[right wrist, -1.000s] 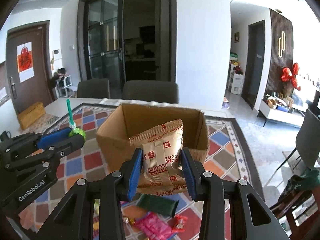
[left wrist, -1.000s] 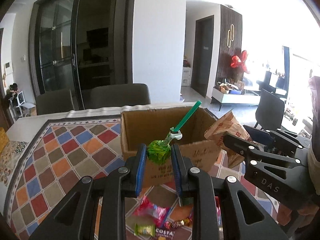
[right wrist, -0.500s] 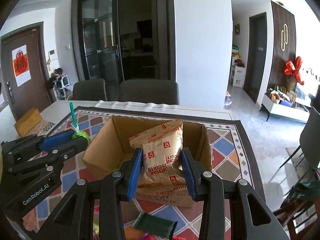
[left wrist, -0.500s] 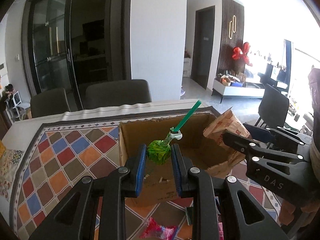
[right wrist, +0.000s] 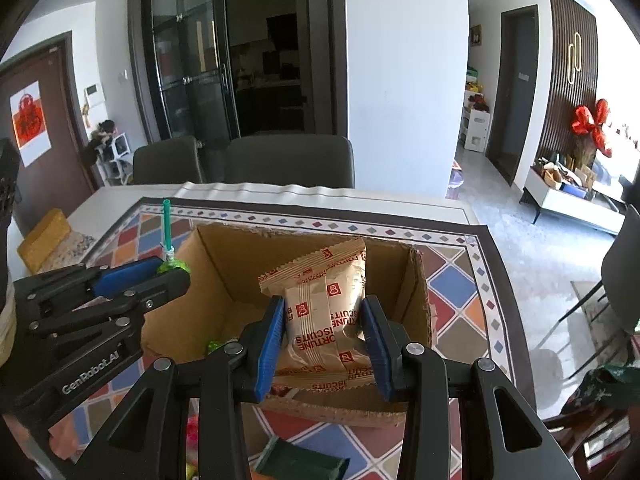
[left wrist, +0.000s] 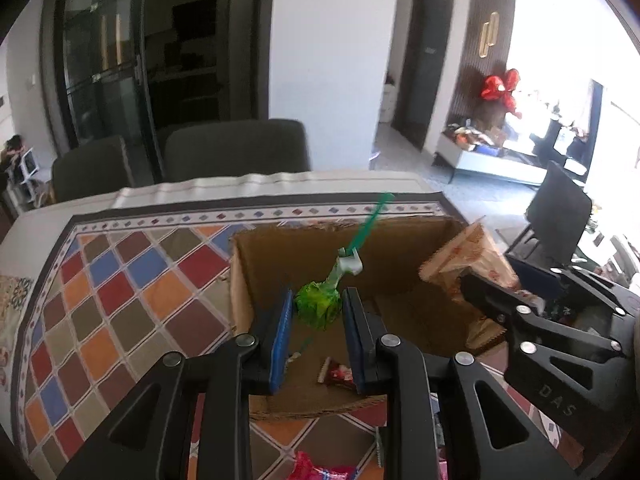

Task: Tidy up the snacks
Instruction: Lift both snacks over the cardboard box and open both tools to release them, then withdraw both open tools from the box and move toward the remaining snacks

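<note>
Both tools had come over the cardboard box (left wrist: 404, 240). The left tool (left wrist: 317, 320), jaws just easing apart, seemingly had the green lollipop (left wrist: 318, 310) between them; the right tool (right wrist: 324, 344) clamped the biscuit packet (right wrist: 320, 300), ready to drop.

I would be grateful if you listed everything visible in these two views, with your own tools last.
cardboard box: one, brown, open-topped, on the tablecloth
lollipop: one, green, over the box
biscuit packet: one, beige with red print, over the box
red sweet: one, on the box floor
pink sweet: one, on the cloth in front of the box
dark green packet: one, in front of the box
tablecloth: one, multicoloured diamonds
chairs: two, dark grey, behind the table
left gripper: black, blue pads, jaws just eased slightly wider, lollipop between them
right gripper: black, blue pads, clamping the biscuit packet
</note>
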Action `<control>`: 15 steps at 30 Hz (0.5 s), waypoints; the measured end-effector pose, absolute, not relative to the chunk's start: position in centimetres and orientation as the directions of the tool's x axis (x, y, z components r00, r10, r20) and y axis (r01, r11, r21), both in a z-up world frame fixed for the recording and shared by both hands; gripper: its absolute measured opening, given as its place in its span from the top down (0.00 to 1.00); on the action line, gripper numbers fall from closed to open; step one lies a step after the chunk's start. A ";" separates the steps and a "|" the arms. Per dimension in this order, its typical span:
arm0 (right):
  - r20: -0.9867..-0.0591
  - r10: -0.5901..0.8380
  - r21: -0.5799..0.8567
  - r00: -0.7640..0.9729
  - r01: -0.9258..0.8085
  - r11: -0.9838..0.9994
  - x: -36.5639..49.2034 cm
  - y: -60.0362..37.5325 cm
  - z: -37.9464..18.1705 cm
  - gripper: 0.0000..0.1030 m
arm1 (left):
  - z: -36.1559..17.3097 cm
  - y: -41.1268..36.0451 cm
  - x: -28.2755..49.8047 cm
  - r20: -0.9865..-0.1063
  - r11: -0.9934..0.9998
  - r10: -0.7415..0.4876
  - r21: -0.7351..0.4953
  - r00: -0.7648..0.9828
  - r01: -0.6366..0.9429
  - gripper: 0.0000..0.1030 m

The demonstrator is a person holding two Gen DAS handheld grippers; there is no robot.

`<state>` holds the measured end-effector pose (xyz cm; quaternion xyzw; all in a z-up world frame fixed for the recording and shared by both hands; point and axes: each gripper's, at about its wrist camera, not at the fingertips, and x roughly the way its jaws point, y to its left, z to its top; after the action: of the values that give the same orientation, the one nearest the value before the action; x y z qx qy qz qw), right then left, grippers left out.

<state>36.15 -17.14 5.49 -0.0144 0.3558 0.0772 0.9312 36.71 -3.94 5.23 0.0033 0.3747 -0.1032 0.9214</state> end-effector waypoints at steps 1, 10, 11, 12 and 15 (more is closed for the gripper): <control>-0.667 0.128 0.024 0.734 -0.151 0.988 36.2 -17.1 5.5 0.61 | 5.3 -4.0 36.5 -0.686 0.980 -0.178 -0.060 0.705 0.189 0.66; -0.661 0.092 -0.006 0.744 -0.128 0.992 34.3 -17.2 5.6 0.42 | 6.5 -2.8 32.8 -0.651 0.987 -0.125 -0.008 0.749 0.158 0.53; -0.662 0.096 0.002 0.744 -0.127 0.992 33.9 -17.2 5.6 0.42 | 6.6 -2.6 32.4 -0.648 0.988 -0.123 -0.008 0.752 0.155 0.53; -0.661 0.100 0.007 0.744 -0.127 0.992 33.6 -17.3 5.7 0.42 | 6.7 -2.5 31.8 -0.644 0.988 -0.126 -0.011 0.755 0.155 0.53; -0.654 0.113 0.012 0.748 -0.140 0.990 32.2 -17.1 5.8 0.42 | 7.0 -2.3 30.4 -0.635 0.988 -0.122 0.000 0.763 0.157 0.53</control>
<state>32.23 -17.13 5.82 -0.0188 0.3487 0.0677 0.9346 30.36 -2.29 7.04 0.0263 0.3360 -0.0743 0.9386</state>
